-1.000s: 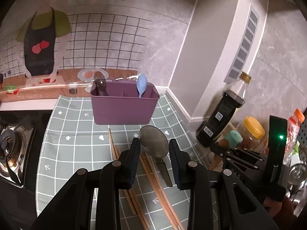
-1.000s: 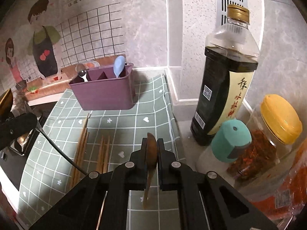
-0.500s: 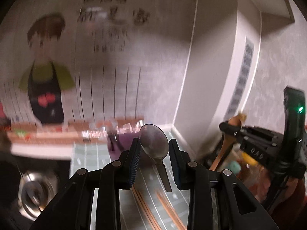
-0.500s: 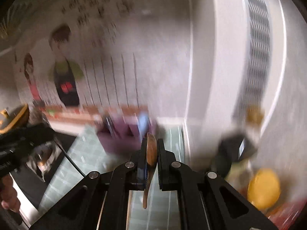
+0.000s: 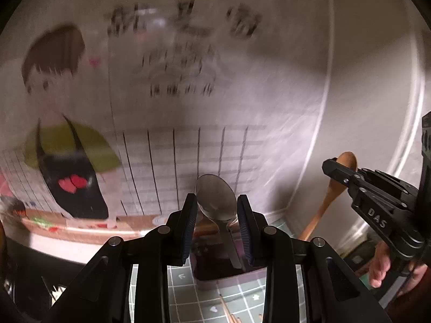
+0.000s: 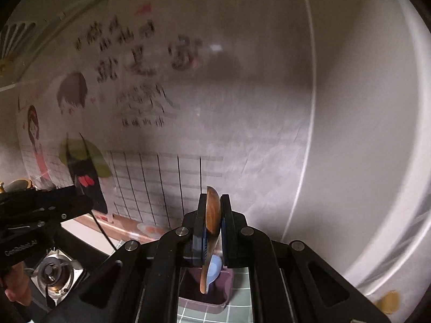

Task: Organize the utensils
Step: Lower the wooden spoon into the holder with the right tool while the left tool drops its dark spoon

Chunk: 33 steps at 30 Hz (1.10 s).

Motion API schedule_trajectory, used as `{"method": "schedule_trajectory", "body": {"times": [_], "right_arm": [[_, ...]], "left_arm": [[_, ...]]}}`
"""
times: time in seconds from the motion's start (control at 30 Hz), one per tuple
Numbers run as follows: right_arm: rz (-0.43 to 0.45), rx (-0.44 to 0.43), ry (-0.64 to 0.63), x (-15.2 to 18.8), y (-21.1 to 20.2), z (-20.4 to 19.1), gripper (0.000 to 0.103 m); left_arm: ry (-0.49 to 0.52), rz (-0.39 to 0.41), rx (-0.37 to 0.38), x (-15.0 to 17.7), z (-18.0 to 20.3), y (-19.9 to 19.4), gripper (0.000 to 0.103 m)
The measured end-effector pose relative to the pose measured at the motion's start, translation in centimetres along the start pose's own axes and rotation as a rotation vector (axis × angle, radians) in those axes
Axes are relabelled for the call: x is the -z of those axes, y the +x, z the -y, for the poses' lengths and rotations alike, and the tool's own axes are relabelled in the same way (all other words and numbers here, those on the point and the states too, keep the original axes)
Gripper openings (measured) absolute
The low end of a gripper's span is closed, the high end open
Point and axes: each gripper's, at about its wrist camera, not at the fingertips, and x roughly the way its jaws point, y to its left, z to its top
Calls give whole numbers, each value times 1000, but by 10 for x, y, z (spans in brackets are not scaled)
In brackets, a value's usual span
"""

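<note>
Carrying both spoons: left gripper (image 5: 216, 231) clamps metal spoon (image 5: 215, 202), right gripper (image 6: 212, 231) pinches wooden spoon (image 6: 212, 212), purple caddy (image 5: 215, 266) just beyond, chopsticks (image 5: 229, 313) left below.

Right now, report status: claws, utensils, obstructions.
Left claw shut on metal spoon. Right claw shut on wooden spoon. Purple utensil holder below, blue spoon inside. Nothing blocking.

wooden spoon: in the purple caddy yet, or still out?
Out. The right hand-held gripper is shut on the wooden spoon, bowl up, above the purple caddy, its handle tip short of the rim.
</note>
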Motion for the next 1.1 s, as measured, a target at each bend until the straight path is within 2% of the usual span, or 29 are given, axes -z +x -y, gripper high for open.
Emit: {"method": "schedule_trajectory", "body": {"times": [0.27,0.43,0.5,0.6,0.73,0.87,1.1], "right_arm": [[-132,-16,15,43,71,9,7],[-219,-39,21,69,103,11,7],[-267,-39,8,80,114,11,7],[-334,-66,8,96,130,10,11],[-375,-84,-13,109,141,7,23],[-365,-69,-15,110,132,7,23],[-252,-70,37,93,63,19,24]], "left_arm": [[-11,-98,-26,31,-11,75,31],[-24,-180,2,50,-11,109,31],[-39,-224,38,59,-11,125,32],[-73,-263,76,68,-15,138,32],[-116,-285,102,72,-18,145,33],[-143,-248,107,66,-20,131,34],[-31,-77,-17,56,1,57,34]]}}
